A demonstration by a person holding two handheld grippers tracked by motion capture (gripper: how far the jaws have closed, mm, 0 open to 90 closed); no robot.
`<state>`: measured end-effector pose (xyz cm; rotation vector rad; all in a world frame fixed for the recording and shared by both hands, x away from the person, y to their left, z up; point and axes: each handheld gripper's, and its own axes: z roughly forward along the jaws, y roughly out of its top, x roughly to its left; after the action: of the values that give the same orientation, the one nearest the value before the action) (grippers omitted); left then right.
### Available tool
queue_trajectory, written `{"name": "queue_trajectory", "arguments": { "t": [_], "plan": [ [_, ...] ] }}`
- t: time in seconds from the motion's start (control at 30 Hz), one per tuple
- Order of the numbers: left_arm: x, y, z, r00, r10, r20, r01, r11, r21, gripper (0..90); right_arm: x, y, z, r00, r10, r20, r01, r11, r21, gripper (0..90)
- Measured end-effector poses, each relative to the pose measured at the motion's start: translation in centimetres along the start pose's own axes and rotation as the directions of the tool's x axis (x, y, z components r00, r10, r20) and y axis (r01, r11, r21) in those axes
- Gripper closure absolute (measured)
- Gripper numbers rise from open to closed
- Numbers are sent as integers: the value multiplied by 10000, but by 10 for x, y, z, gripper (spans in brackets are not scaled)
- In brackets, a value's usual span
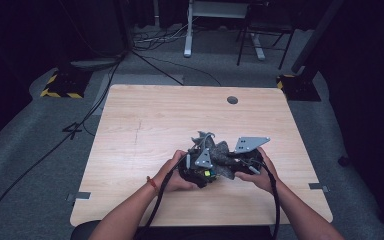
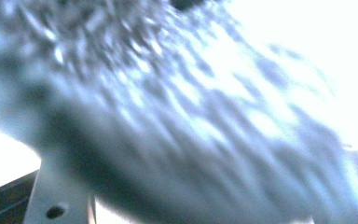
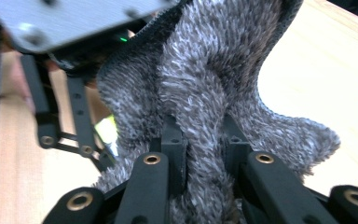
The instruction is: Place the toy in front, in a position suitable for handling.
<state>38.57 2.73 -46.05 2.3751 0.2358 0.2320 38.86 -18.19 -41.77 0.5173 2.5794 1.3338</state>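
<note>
A grey fuzzy cloth (image 1: 221, 152) is bunched up above the near middle of the wooden table (image 1: 155, 115), between both hand-held grippers. My right gripper (image 3: 200, 135) is shut on an upright fold of the cloth (image 3: 205, 70); in the high view the right gripper (image 1: 236, 162) sits at the cloth's right side. The left gripper (image 1: 202, 166) is pressed against the cloth's left side, its jaws hidden by the pile. In the left gripper view the cloth (image 2: 168, 116) is a close blur. The right gripper view shows the left gripper (image 3: 74, 116) with its black linkage beside the cloth.
The table's far half is bare wood, with a round cable hole (image 1: 232, 100) near the back edge. Cables (image 1: 80, 125) run over the grey floor at the left. A desk leg (image 1: 187, 30) and chair legs (image 1: 260, 45) stand behind the table.
</note>
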Motion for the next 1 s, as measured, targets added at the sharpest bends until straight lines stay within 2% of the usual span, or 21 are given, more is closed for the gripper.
{"name": "queue_trajectory", "arguments": {
  "t": [0.13, 0.23, 0.37, 0.53, 0.73, 0.9, 1.0],
  "plan": [
    [1, -1, -1, 10000, 15, -29, -15, 10000, -2, 335, -3, -2, -3, 9993, -62, 358, 54, 9997, 229, 769],
    [2, -1, -3, 10000, 36, -57, -36, 10000, 2, 335, -5, -3, -3, 9992, -61, 407, 48, 9994, 334, 769],
    [2, -2, -3, 10000, 29, -66, -29, 10000, 59, 335, -1, -2, -3, 9995, -225, 231, 217, 9992, 342, 769],
    [2, -1, -2, 9999, -51, -92, 51, 10000, 85, 335, 14, 5, 0, 9970, -773, -78, 775, 9962, 386, 768],
    [3, -1, -1, 9999, -34, -114, 34, 10000, 84, 336, 24, 11, 7, 9928, -821, -870, 856, 9956, 373, 767],
    [4, -1, -1, 9998, -157, -129, 157, 9999, -28, 336, 27, 12, 9, 9916, -945, -878, 977, 9947, 322, 767],
    [4, -2, -1, 9997, -242, -95, 243, 9997, 27, 336, 24, 12, 10, 9935, -1026, -497, 1046, 9938, 381, 770]
  ]
}}
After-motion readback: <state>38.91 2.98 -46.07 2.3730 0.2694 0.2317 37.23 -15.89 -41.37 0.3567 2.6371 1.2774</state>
